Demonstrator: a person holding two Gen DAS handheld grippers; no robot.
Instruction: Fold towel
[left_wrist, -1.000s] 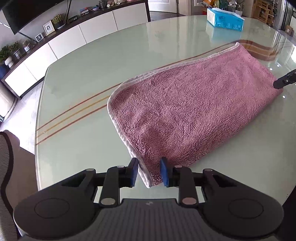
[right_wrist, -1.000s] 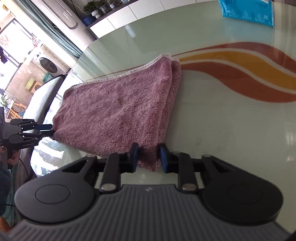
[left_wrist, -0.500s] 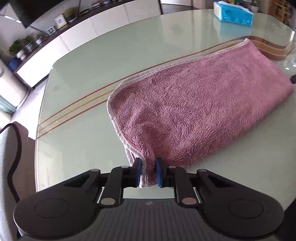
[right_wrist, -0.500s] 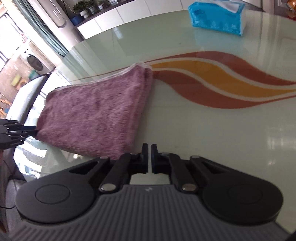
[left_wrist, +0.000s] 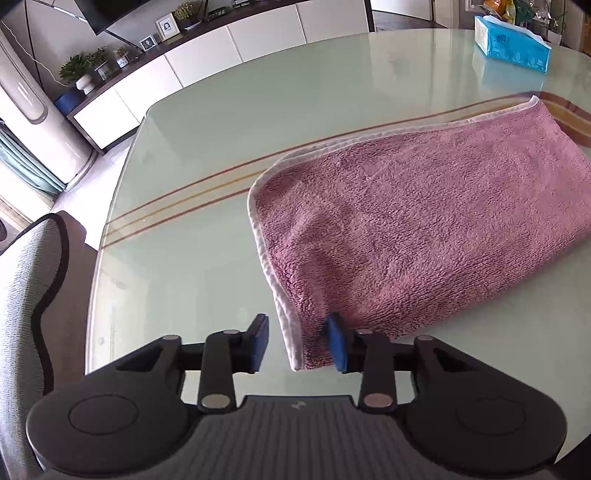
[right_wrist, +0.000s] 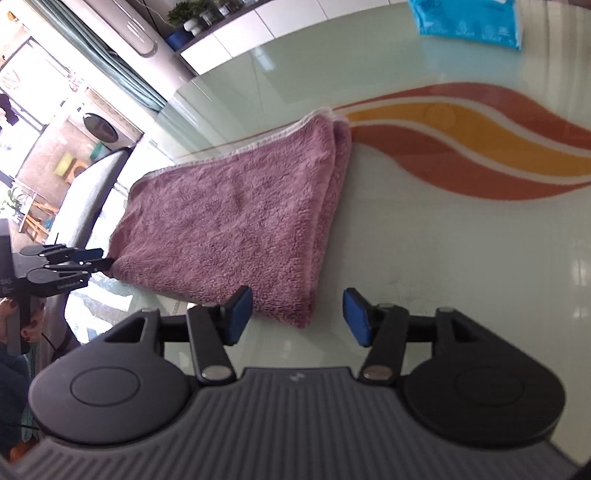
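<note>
A pink folded towel (left_wrist: 424, 221) with a white hem lies flat on the glass table (left_wrist: 207, 280). My left gripper (left_wrist: 297, 343) is open, its jaws wide apart around the towel's near corner, the right pad touching the cloth. In the right wrist view the towel (right_wrist: 236, 221) lies ahead, its folded edge on the right. My right gripper (right_wrist: 295, 319) is open and empty, just short of the towel's near corner. The left gripper (right_wrist: 92, 258) shows there at the towel's far left corner.
A blue tissue box (left_wrist: 511, 40) stands at the table's far right; it also shows in the right wrist view (right_wrist: 469, 18). A grey chair (left_wrist: 29, 295) stands at the table's left edge. Orange and yellow stripes (right_wrist: 480, 147) are printed on the glass.
Both grippers have opened. The left let go of the towel's corner, which now lies on the table. The right, shut half a second ago, has opened wide.
</note>
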